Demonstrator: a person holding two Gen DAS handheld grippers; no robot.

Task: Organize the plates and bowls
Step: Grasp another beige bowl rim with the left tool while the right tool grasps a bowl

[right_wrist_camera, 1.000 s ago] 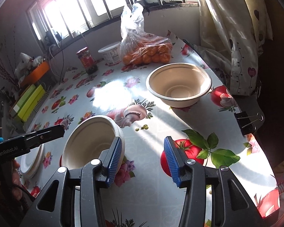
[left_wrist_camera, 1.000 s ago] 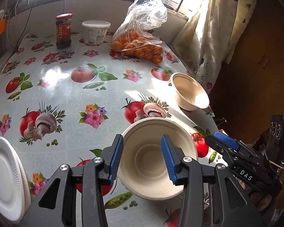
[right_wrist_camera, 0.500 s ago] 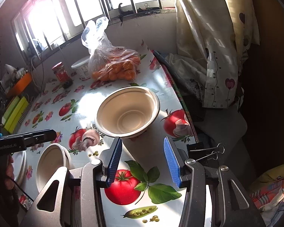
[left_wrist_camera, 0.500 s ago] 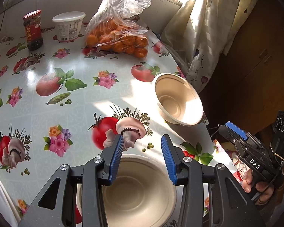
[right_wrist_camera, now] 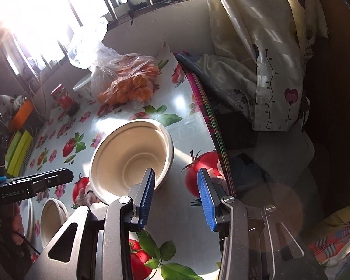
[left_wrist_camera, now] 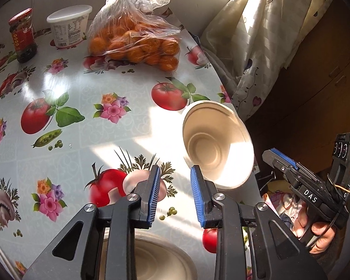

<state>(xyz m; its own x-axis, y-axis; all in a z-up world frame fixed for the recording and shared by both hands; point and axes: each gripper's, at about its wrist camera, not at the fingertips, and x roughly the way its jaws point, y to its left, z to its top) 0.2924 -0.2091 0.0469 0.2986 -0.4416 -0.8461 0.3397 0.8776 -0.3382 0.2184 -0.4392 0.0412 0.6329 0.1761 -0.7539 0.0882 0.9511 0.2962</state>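
Both claws have travelled toward the bench's right edge since a second ago: the bowl I had under my left claw [left_wrist_camera: 175,197] has slid to the bottom of the left wrist view, and the far bowl by the edge has come up close. My left claw hangs over bare tablecloth, its blue pads narrow and closing with nothing between them. Just beyond its right pad sits the far bowl [left_wrist_camera: 218,145], upright at the bench's right edge near the curtain [left_wrist_camera: 263,46]. The near bowl [left_wrist_camera: 149,256] lies under the claw's frame, only partly seen.

My right claw [right_wrist_camera: 176,197] is also narrowing, jaws closing. Its left pad overlaps the far bowl's [right_wrist_camera: 130,161] near rim in the picture; I cannot tell whether it touches. The right pad stands outside the bowl, over a printed tomato. The bowl wall does not look pinched. In the right wrist view the near bowl [right_wrist_camera: 52,219] sits lower left, with a white plate [right_wrist_camera: 29,217] rim just beside it, below the left claw's arm.

At the bench's back edge stand a bag of oranges [left_wrist_camera: 137,39], a white tub [left_wrist_camera: 68,29] and a red-lidded jar [left_wrist_camera: 23,35], well apart from both bowls. A person's hand [left_wrist_camera: 315,228] grips the right claw's handle.
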